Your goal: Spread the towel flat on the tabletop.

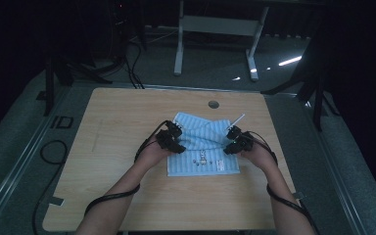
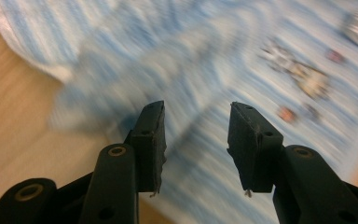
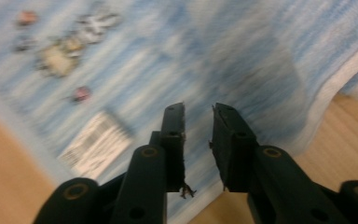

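On the desk: my blue striped cloth (image 1: 203,147) lies past the middle of the desk (image 1: 117,196), on the far side from me and a bit to the right.
Left tool: my left tool (image 1: 173,140) sits at the cloth's left edge; its jaws stand partly apart with nothing pinched between them, and the cloth is just under them (image 2: 270,65).
Right tool: my right tool (image 1: 235,142) sits at the cloth's right edge; its jaws show a narrow gap, and no cloth is in it.
Cloth shape: the near part lies flat, and the far part is folded over with wrinkles between my tools.
Which way it points: the stripes run left to right between my tools; the cloth looks nearly square, so I cannot pick a long side for sure.
Small picture: a little print (image 1: 202,157) and a white label (image 3: 95,142) sit on the cloth's near part.
What could go wrong: the fold may slide open, because neither tool pins it.
Another slip: a jaw may snag the cloth and drag it crooked if I lift away too low.
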A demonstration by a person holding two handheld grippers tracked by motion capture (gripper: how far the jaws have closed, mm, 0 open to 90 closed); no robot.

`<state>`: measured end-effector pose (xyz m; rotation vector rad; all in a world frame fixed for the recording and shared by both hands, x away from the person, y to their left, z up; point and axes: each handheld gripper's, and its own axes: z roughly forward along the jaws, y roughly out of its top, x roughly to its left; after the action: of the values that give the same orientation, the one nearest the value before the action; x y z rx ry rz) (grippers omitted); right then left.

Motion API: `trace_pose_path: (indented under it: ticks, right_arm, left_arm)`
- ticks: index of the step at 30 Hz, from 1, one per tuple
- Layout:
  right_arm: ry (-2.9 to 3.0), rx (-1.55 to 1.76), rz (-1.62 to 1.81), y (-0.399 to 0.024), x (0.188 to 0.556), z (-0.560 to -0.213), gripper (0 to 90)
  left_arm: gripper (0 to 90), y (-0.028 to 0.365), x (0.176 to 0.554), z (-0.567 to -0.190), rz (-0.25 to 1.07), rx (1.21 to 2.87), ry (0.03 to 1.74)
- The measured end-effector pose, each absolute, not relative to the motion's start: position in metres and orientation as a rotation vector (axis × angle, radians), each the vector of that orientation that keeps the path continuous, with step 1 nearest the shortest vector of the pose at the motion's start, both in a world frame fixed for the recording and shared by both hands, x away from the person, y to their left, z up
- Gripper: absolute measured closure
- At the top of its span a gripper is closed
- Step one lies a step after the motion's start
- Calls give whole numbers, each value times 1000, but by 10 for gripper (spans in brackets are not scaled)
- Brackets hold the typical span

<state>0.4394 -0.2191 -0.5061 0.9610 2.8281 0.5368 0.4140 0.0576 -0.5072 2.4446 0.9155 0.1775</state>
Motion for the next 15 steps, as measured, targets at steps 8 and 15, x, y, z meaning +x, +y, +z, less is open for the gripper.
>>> trace_pose_path:
  ticks: [8,15]
  right_arm:
    - [2841,884,555,-236,391,-505,590]
    - [2857,892,500,-241,380,-521,587]
  left_arm:
    - [468,72,369,-513,142,2478,843]
    - [468,64,364,-525,139,2498,837]
